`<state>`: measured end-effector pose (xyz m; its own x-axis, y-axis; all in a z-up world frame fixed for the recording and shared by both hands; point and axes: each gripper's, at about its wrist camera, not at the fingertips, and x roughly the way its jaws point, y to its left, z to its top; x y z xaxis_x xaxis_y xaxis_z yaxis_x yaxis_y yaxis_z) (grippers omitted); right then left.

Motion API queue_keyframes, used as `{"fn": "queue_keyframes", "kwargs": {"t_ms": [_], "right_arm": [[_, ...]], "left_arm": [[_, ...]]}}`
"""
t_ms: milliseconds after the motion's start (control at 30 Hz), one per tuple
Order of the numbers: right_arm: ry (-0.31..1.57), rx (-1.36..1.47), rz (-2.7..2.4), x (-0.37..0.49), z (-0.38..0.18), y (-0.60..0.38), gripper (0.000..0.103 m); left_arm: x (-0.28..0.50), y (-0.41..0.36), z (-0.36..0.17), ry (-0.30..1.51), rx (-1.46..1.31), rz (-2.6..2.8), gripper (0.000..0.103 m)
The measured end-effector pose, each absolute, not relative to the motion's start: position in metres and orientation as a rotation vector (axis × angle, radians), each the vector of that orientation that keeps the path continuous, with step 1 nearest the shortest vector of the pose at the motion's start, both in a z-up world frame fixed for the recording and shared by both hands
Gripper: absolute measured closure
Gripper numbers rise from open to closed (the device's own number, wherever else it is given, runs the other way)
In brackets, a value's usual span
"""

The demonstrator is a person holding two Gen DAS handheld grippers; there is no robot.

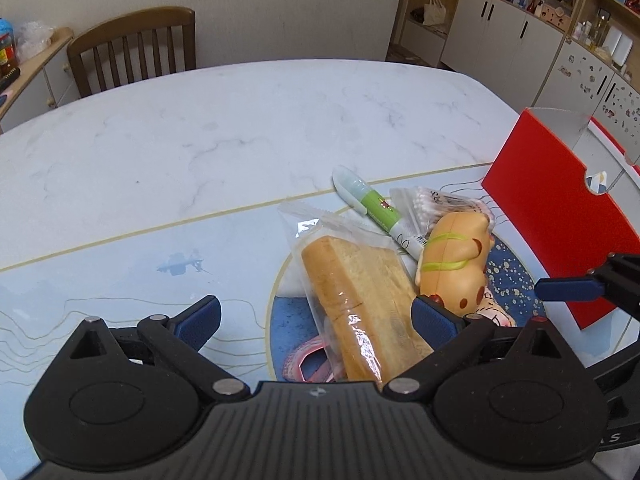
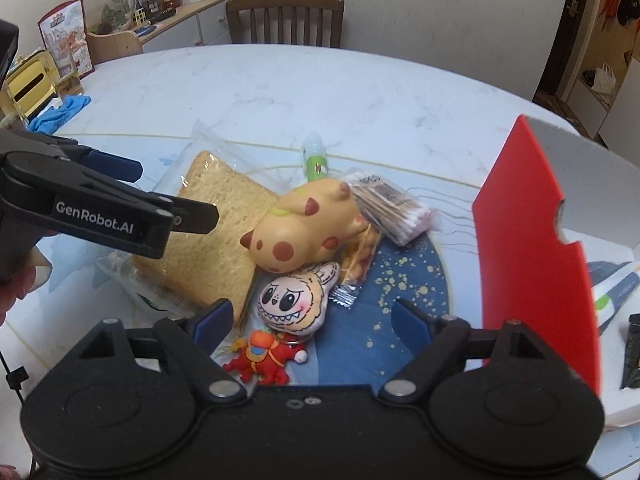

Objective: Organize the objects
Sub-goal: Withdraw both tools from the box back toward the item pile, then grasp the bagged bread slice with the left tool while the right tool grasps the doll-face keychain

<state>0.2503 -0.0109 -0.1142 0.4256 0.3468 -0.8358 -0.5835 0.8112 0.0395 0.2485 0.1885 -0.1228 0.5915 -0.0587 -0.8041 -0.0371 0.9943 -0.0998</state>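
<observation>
Left wrist view: our left tongs (image 1: 316, 316) are spread wide, released, nothing clamped; the clear-wrapped slab of tan sliced bread (image 1: 360, 300) lies between the blue pads without visible contact. Right tongs (image 2: 310, 320) also stand apart and empty, hovering over the pile on the white marble-look table (image 2: 280, 84). Pile sits on a blue speckled round patch of the mat, just beside the open red-and-white cardboard box (image 2: 528, 240), which we judge to be the destination. Handling, our read: bread is light and soft and the film is slippery, so take it across the narrow width near one end, gently, or it crushes. The yellow squishy toy animal with brown spots (image 2: 308, 228) rests on the bread and on the cream plush keychain with a toothy grin (image 2: 296, 300); it looks compliant, so grip the body mid-section. The clear bag of cotton swabs (image 2: 394, 208) is thin and crinkly; pinch an edge. The green-and-white pen-shaped tube (image 1: 372, 208) is rigid, an easy side grip. Right wrist view alone shows the red figurine keychain (image 2: 264, 360), the orange snack packet (image 2: 360, 264) and the box interior; left wrist view shows the tube full length and a pink item under the bread we can't identify.
</observation>
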Motion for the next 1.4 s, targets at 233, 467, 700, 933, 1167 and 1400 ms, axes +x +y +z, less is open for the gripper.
{"fn": "queue_keyframes", "kwargs": {"t_ms": [233,467,700,933,1167,1400], "right_arm": [[0.996,-0.247,0.584,0.257,-0.122,-0.008,0.031],[1.011,-0.222,0.600,0.260,-0.124,-0.005,0.049],[1.015,-0.213,0.619,0.258,-0.123,-0.003,0.067],[1.003,-0.197,0.623,0.253,-0.115,-0.009,0.072],[0.983,-0.141,0.641,0.242,-0.097,-0.029,0.073],[0.987,-0.128,0.655,0.230,-0.082,-0.049,0.073]], "left_arm": [[0.252,0.185,-0.126,0.937,-0.126,-0.053,0.017],[0.249,0.179,-0.123,0.926,-0.147,-0.103,0.052],[0.247,0.174,-0.120,0.920,-0.133,-0.109,0.062],[0.242,0.174,-0.113,0.928,-0.156,-0.109,0.069],[0.226,0.176,-0.102,0.916,-0.198,-0.128,0.076],[0.200,0.182,-0.090,0.887,-0.257,-0.112,0.079]]}}
